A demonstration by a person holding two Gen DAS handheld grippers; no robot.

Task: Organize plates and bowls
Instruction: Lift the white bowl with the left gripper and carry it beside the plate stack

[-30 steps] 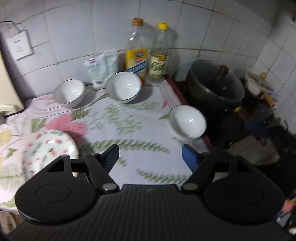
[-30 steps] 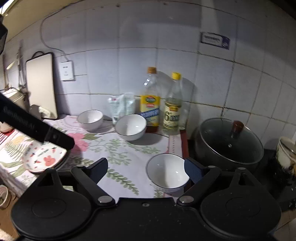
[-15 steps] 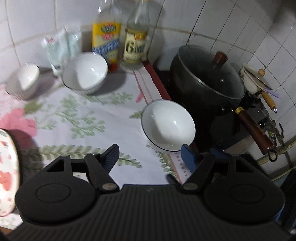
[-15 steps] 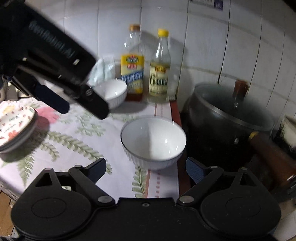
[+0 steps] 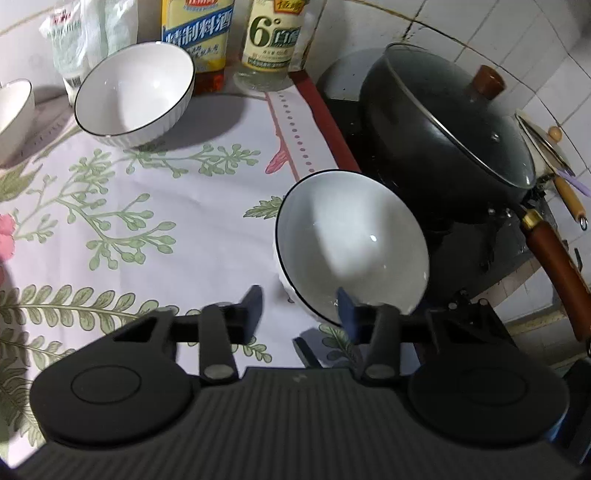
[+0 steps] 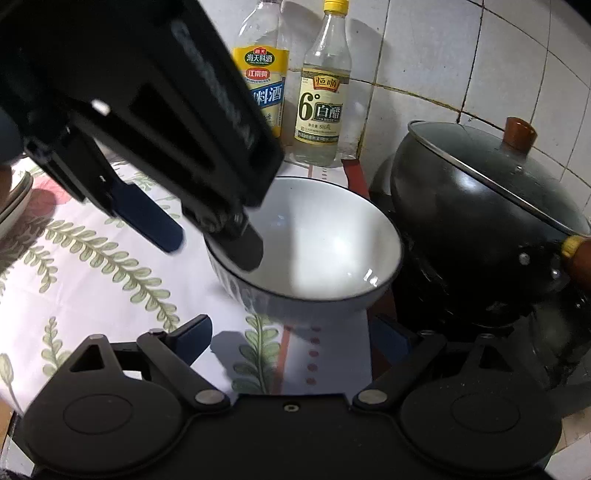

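A white bowl with a dark rim (image 5: 351,243) stands at the right edge of the floral cloth, beside the wok. My left gripper (image 5: 299,310) is open and straddles the bowl's near-left rim, one finger inside the bowl and one outside. In the right wrist view the same bowl (image 6: 321,243) lies ahead, with the left gripper (image 6: 214,240) reaching over its left rim. My right gripper (image 6: 295,336) is open and empty, just short of the bowl. A second white bowl (image 5: 135,92) stands near the bottles, and a third (image 5: 14,107) at the far left.
A black lidded wok (image 5: 447,129) with a wooden handle (image 5: 557,258) sits right of the bowl. Two bottles (image 5: 273,33) and a white packet (image 5: 74,40) stand against the tiled wall. A patterned plate's edge (image 6: 14,203) shows at the left.
Both grippers have moved forward to the right-hand bowl. The left gripper has come down over the bowl's rim and its jaws have narrowed.
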